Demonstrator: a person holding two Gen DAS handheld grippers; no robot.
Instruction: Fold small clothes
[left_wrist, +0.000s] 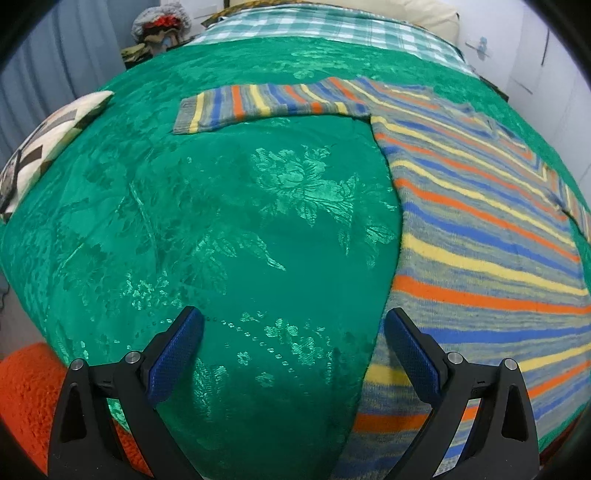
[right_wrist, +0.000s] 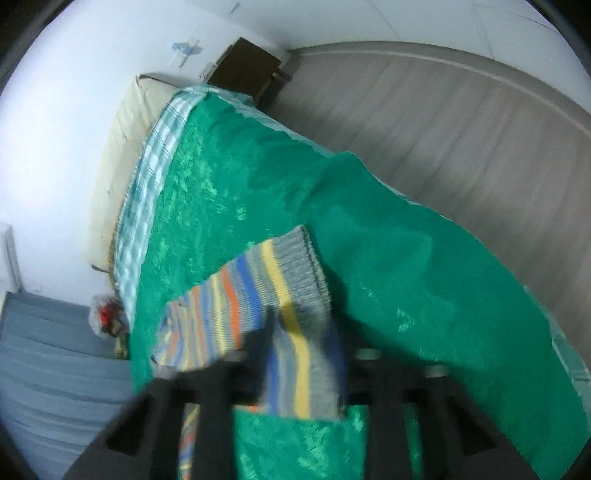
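A striped knit sweater (left_wrist: 480, 229) in grey, orange, blue and yellow lies flat on the green bedspread (left_wrist: 221, 221), filling the right of the left wrist view. One sleeve (left_wrist: 258, 103) stretches out to the left at the far side. My left gripper (left_wrist: 293, 317) hovers open over bare bedspread, its right finger just above the sweater's near left edge and nothing between its blue pads. In the blurred right wrist view my right gripper (right_wrist: 303, 332) is shut on the cuffed end of the other sleeve (right_wrist: 258, 284), which is lifted off the bedspread (right_wrist: 369, 240).
A patterned cushion (left_wrist: 48, 136) lies at the bed's left edge, with orange fuzzy fabric (left_wrist: 26, 391) below it. A checked sheet (left_wrist: 314, 26) and a cream pillow (left_wrist: 424, 14) lie at the head. Beyond the bed are wooden floor (right_wrist: 443, 129) and a dark cabinet (right_wrist: 247, 70).
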